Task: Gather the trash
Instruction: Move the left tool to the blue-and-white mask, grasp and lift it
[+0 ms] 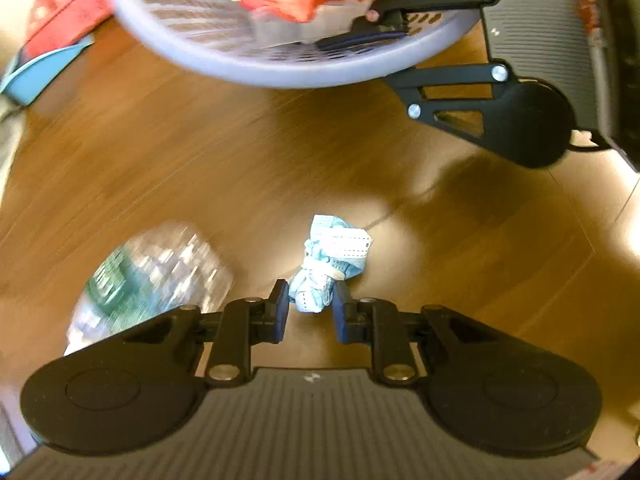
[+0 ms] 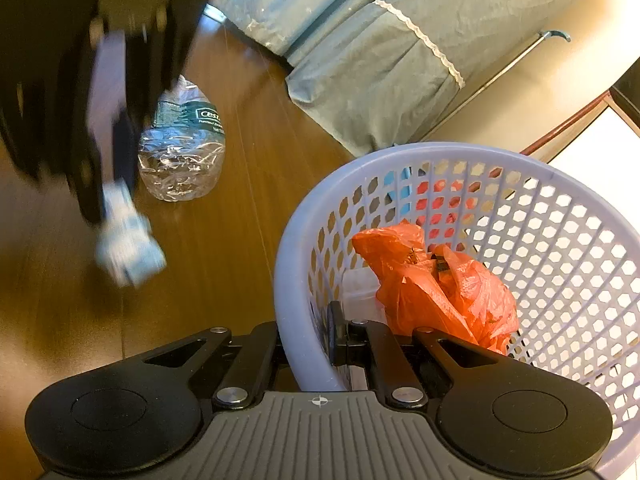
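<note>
Crumpled blue-white paper wad, light, soft and easily squashed, sits low-centre on the wood floor, its near end pinched by the left gripper. Best taken across its bulk. At right, the right gripper clamps the lavender basket rim.

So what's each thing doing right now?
Crumpled light-blue paper wad: pinched between the left gripper's pads.
Clear plastic water bottle: crushed, lying on the wooden floor.
Lilac mesh plastic basket: rim clamped by the right gripper.
Orange plastic bag: inside the basket.
</note>
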Demonstrator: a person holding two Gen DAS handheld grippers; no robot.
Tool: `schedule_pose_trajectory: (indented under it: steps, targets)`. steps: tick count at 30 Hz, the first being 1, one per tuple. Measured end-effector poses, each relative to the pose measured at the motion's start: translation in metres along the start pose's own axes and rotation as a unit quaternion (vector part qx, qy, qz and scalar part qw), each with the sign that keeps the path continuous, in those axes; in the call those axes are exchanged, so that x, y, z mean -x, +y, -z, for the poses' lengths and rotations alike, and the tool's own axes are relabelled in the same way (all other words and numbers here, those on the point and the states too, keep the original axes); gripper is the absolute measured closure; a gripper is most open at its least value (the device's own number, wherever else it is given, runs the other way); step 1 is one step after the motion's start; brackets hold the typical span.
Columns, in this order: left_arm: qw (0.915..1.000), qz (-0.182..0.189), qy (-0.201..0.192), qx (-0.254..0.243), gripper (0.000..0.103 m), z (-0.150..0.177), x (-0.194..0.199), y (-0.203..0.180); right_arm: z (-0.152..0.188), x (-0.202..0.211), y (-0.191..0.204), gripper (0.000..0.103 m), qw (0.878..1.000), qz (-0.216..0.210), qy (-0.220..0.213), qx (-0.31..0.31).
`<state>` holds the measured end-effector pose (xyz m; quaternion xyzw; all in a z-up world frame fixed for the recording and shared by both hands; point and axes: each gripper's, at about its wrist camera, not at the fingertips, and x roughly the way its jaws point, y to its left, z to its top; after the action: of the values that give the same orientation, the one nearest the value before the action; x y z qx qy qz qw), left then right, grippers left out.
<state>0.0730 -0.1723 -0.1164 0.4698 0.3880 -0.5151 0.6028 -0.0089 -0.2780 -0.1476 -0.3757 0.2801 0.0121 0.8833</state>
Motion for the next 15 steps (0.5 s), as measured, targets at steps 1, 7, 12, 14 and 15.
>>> schedule_pose_trajectory:
  steps: [1, 7, 12, 14, 15]
  targets:
    - [1.0, -0.005, 0.004, 0.006, 0.084, 0.005, 0.008, 0.001, 0.0, 0.001, 0.0, 0.1, 1.0, -0.001, 0.001, 0.0]
    - [0.9988, -0.038, 0.019, 0.026, 0.084, 0.025, 0.057, 0.007, -0.012, 0.007, 0.009, 0.1, 1.0, -0.014, 0.0, 0.005]
    - [0.9973, -0.056, 0.02, 0.042, 0.084, 0.045, 0.098, 0.009, -0.026, 0.014, 0.025, 0.101, 0.999, -0.031, -0.006, 0.02]
    - [0.9963, -0.064, 0.016, 0.054, 0.084, 0.052, 0.109, 0.013, -0.029, 0.017, 0.032, 0.101, 0.999, -0.037, -0.009, 0.029]
    - [0.9958, -0.067, 0.012, 0.061, 0.084, 0.053, 0.12, 0.011, -0.031, 0.018, 0.035, 0.101, 0.999, -0.041, -0.01, 0.033]
